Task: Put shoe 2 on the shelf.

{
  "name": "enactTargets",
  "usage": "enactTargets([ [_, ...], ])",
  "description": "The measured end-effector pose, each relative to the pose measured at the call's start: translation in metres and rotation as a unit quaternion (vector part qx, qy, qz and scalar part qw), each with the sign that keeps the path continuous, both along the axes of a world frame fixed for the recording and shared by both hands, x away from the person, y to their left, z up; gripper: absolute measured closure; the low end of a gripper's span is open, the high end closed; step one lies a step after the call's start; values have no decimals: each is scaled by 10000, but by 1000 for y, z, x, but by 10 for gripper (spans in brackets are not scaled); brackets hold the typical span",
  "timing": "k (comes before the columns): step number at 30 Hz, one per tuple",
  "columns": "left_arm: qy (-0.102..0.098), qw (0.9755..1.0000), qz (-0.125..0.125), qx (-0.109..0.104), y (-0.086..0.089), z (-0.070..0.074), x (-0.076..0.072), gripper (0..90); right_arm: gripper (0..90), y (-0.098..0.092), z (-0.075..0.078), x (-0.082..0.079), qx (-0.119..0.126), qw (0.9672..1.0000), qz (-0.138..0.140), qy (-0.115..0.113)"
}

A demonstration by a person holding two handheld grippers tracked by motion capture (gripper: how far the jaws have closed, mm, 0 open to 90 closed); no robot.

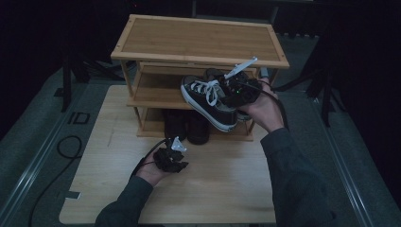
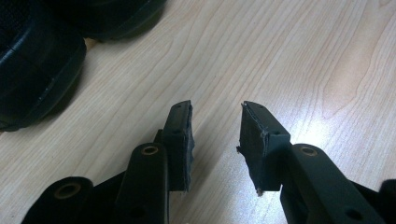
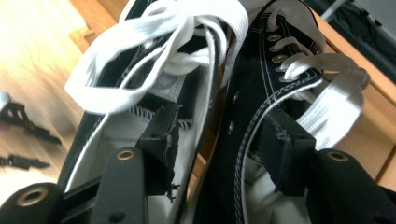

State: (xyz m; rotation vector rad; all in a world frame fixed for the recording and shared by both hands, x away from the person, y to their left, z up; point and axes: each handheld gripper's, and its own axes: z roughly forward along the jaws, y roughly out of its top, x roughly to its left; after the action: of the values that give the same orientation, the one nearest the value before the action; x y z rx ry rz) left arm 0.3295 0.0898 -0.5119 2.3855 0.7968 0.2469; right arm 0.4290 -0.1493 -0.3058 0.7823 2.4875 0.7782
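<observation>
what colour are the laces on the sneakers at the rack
White laces on black sneakers; clearest in the right gripper view.

A light wooden table [image 1: 222, 184] lies under both tongs. A three-tier bamboo rack [image 1: 198, 40] stands on its far half, just beyond the right tongs. Grey floor [image 1: 28, 127] flanks the table, a black cable [image 1: 56, 165] looping left of the left tongs. Surroundings beyond are dark.

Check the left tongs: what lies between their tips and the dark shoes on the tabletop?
Bare wooden tabletop alone lies between the left tongs and the dark shoes, as the left gripper view shows.
</observation>
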Motion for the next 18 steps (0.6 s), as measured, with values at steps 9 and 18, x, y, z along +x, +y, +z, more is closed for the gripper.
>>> enactTargets([
  [9, 11, 9999, -53, -94, 0, 9, 3, 635, 562, -18, 10, -13, 401, 9987, 289, -124],
  [18, -17, 9999, -62, -131, 1, 24, 9, 641, 762, -30, 16, -23, 573, 9973, 344, -318],
])
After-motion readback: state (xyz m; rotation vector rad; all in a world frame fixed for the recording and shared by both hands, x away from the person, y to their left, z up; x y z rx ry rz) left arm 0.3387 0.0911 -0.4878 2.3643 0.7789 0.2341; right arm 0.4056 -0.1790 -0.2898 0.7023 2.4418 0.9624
